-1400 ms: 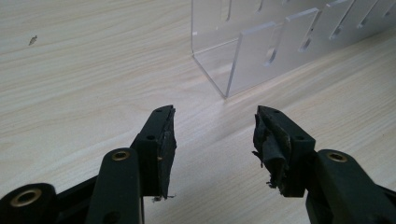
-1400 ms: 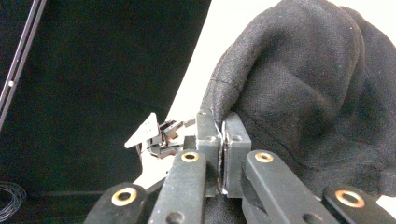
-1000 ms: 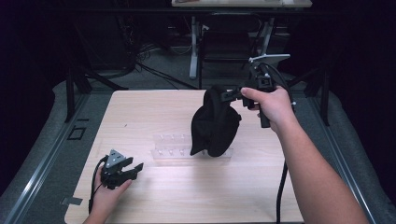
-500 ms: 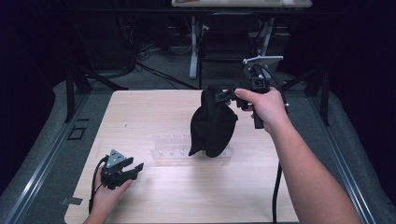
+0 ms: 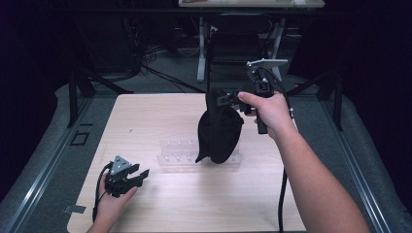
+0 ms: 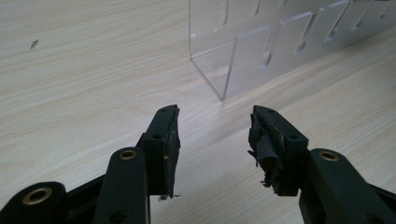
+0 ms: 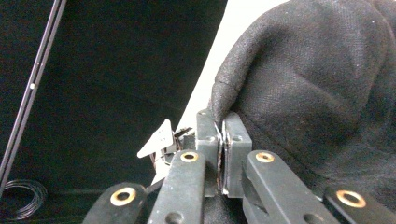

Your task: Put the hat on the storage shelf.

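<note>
Black cloth (image 5: 219,131) pinched in clenched right hand-held gripper (image 5: 224,98); left hand-held gripper (image 5: 138,175) released, empty.

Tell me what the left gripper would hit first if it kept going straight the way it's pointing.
Probably the clear acrylic rack. The left gripper, jaws open, points at its near corner across bare table, though the exact depth is hard to judge.

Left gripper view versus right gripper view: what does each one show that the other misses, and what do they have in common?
The left gripper view alone has the left gripper with its jaws apart and nothing between them, hanging low over the wooden table, and the clear acrylic rack just ahead. The right gripper view alone has the right gripper with its jaws pinched on an edge of the black cloth cap, with dark surroundings at the left. Shared: black jaws rising from the bottom and a light tabletop.
</note>
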Tool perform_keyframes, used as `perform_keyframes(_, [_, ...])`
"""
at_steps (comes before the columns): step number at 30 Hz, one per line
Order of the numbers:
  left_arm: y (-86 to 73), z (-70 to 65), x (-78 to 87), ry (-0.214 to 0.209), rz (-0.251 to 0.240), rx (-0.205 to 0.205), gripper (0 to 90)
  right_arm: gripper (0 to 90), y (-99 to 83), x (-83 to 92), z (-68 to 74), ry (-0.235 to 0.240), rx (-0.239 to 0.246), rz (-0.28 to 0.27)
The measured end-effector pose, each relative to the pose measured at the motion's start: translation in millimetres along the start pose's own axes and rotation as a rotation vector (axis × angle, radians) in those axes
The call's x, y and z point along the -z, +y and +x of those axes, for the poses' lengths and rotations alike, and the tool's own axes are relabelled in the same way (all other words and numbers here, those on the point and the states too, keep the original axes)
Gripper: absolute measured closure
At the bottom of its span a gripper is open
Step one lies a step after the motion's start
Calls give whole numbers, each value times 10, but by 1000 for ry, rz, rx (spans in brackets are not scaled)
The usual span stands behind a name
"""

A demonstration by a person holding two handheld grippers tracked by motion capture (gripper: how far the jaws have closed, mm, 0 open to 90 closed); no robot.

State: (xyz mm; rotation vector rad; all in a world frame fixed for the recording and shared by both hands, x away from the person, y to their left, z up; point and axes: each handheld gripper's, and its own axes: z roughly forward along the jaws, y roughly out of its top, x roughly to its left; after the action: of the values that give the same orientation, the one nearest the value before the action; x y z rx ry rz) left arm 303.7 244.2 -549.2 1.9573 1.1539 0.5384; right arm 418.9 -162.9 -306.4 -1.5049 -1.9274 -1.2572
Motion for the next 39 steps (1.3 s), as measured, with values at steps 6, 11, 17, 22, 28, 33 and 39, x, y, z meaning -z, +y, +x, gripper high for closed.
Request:
perform_keyframes(6, [30, -40, 1, -13, -20, -3, 543, 877, -7, -41, 12, 17, -9, 5])
perform_keyframes(11, [87, -125, 24, -34, -45, -16, 551, 877, -1, -96, 36, 30, -13, 4])
perform_keyframes(17, [170, -270, 55, -68, -78, -40, 550, 877, 10, -155, 38, 51, -15, 4])
perform_keyframes(22, [206, -325, 33, -97, -69, -31, 537, 877, 13, -199, 51, 62, -22, 0])
perform_keyframes(28, [285, -376, 37, -110, -69, -42, 535, 877, 20, -251, 90, 68, -15, 6])
perform_keyframes(33, [372, -447, 42, -103, -73, -83, 537, 877, 26, -276, 116, 63, -11, 7])
perform_keyframes(39, [524, -569, 33, -129, -84, -109, 580, 876, 31, -288, 141, 55, -4, 13])
